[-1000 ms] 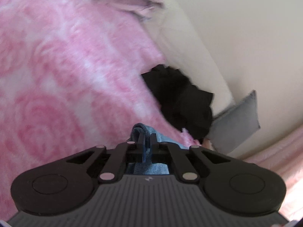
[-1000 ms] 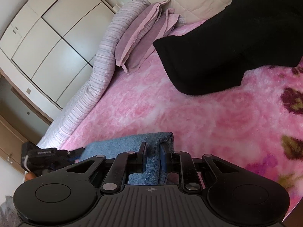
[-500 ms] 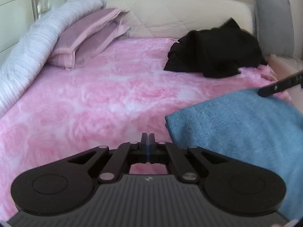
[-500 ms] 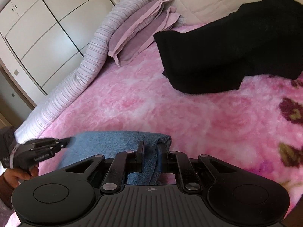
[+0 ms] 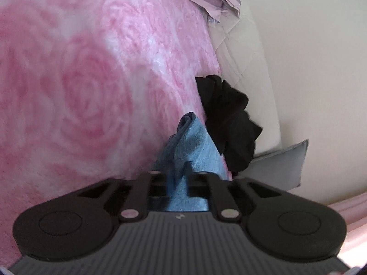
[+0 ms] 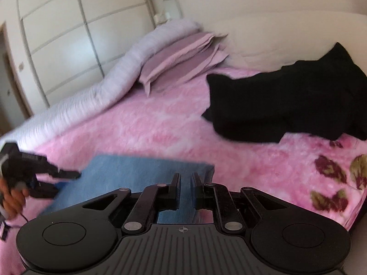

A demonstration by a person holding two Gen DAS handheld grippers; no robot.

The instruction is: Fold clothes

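**Blue garment on the bed, mid-fold**

The blue garment lies flat on the pink blanket of the bed, at the near edge. The left gripper has cloth of the blue garment bunched between its fingers, which are slightly apart around it; seen from the right wrist, it sits at the garment's left edge. The right gripper hovers just over the garment's right corner, its fingers parted a little and pinching nothing.

This looks like a fold under way, with the left side gripped. The next move probably calls for the right gripper to pinch its corner so both edges travel together. A black garment waits in a loose heap near the headboard.

No brand or readable writing shows; only small symbols on the gripper bodies.
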